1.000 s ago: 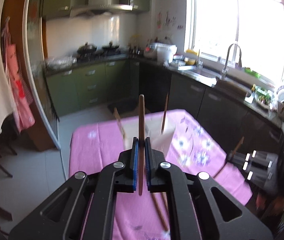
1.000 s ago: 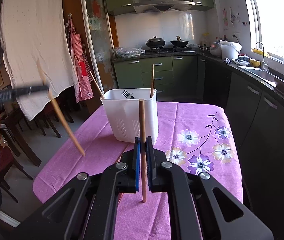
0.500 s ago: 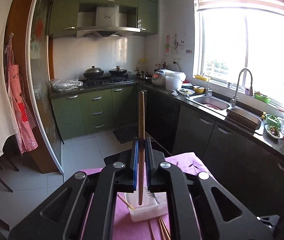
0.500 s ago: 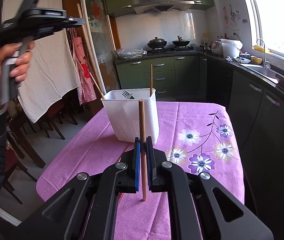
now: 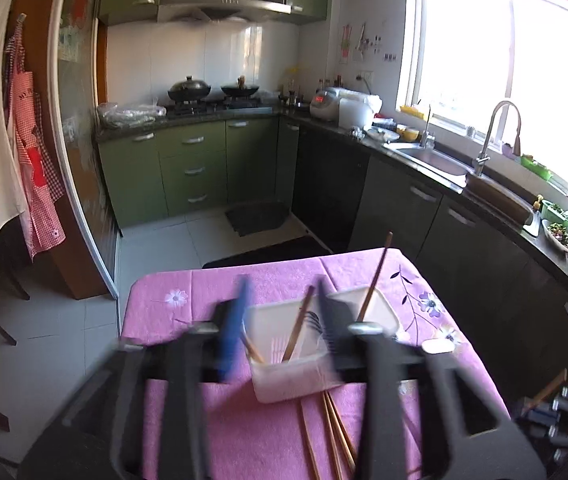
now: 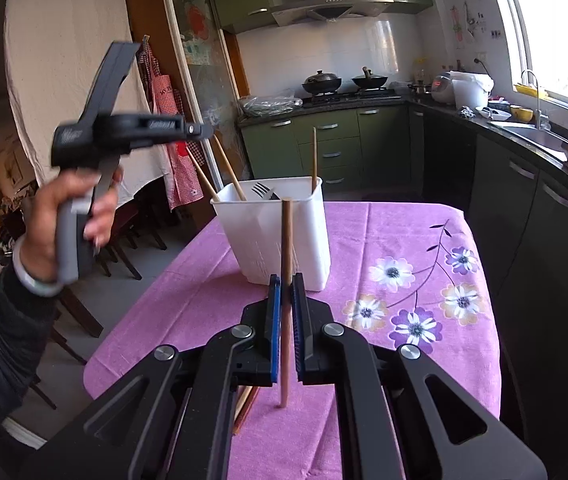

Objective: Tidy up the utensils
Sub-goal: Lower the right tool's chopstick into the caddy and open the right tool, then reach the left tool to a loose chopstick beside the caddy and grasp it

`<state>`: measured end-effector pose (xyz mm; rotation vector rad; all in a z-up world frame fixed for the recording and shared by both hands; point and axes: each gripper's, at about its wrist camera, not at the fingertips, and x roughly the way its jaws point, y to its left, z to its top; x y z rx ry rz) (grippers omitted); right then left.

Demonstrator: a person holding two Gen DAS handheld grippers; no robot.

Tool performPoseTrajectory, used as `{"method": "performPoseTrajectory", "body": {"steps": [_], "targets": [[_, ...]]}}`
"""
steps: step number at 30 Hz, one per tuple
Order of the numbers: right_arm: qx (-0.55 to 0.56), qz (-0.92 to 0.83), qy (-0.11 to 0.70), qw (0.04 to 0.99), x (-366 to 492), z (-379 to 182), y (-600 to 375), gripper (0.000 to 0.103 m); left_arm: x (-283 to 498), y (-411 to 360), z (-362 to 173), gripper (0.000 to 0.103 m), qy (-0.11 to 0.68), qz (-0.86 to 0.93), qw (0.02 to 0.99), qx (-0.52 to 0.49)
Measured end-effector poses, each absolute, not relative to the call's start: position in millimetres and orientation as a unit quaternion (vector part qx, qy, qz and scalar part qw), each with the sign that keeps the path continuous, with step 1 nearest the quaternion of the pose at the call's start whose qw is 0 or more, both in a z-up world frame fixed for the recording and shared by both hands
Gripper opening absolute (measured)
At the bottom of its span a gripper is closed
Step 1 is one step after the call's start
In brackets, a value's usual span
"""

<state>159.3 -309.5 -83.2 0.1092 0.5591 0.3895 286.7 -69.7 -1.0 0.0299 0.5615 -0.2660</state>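
Above the white holder (image 6: 280, 228), the right tool (image 6: 286, 332) grips a chopstick (image 6: 286, 280) upright; left tool (image 5: 280, 320) opening, empty.

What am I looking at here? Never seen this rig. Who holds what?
No robot: a person holds a two-finger gripper in each hand, each carrying a fisheye camera that looks along its fingers.

Left wrist view: the left gripper is above a white holder on a pink tablecloth. Its jaws are opening, blurred, with nothing clamped between them; chopsticks and a fork stand in the holder below. More loose chopsticks lie on the cloth in front of the holder.

Right wrist view: the right gripper is shut on one upright chopstick, in front of the same holder. At left you see the person's left hand gripping the other tool's handle.

The kitchen behind is only background.
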Motion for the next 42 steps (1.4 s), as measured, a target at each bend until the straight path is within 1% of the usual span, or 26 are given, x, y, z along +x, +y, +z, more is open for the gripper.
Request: {"method": "performPoseTrajectory", "body": {"steps": [4,6,8,12,16,20,27,30,33,34,37,39,42], "targets": [[0.053,0.202,0.247,0.946,172,-51,-308,0.006,244,-63,-3,0.045,0.239,-0.133,0.961,0.028],[0.053,0.204,0.222,0.952,181,-25,-308,0.006,223,-57,-4,0.047,0.23,-0.132,0.964,0.028],[0.055,0.207,0.198,0.957,189,-1,-308,0.006,209,-51,-7,0.051,0.23,-0.139,0.963,0.025],[0.07,0.203,0.146,0.966,215,49,-306,0.006,180,-41,-17,0.052,0.233,-0.134,0.963,0.03],[0.077,0.183,0.135,0.971,248,69,-299,0.006,167,-31,-27,0.054,0.243,-0.129,0.961,0.034],[0.067,0.161,0.159,0.972,285,60,-287,0.006,162,-25,-37,0.055,0.258,-0.129,0.957,0.03],[0.053,0.156,0.241,0.956,331,4,-264,0.007,167,-24,-52,0.055,0.288,-0.131,0.948,0.033],[0.048,0.161,0.256,0.952,335,-7,-261,0.007,171,-29,-57,0.055,0.3,-0.137,0.943,0.035],[0.049,0.171,0.237,0.955,315,2,-266,0.01,176,-34,-64,0.056,0.315,-0.143,0.938,0.038],[0.048,0.174,0.225,0.957,303,7,-269,0.013,179,-36,-66,0.056,0.322,-0.146,0.935,0.037],[0.041,0.181,0.208,0.96,276,12,-274,0.013,192,-43,-80,0.056,0.356,-0.163,0.92,0.024],[0.034,0.187,0.204,0.96,247,7,-279,0.015,203,-52,-93,0.056,0.383,-0.167,0.908,0.022],[0.025,0.183,0.217,0.958,211,-17,-288,0.022,221,-65,-117,0.056,0.429,-0.172,0.887,0.021]]}}
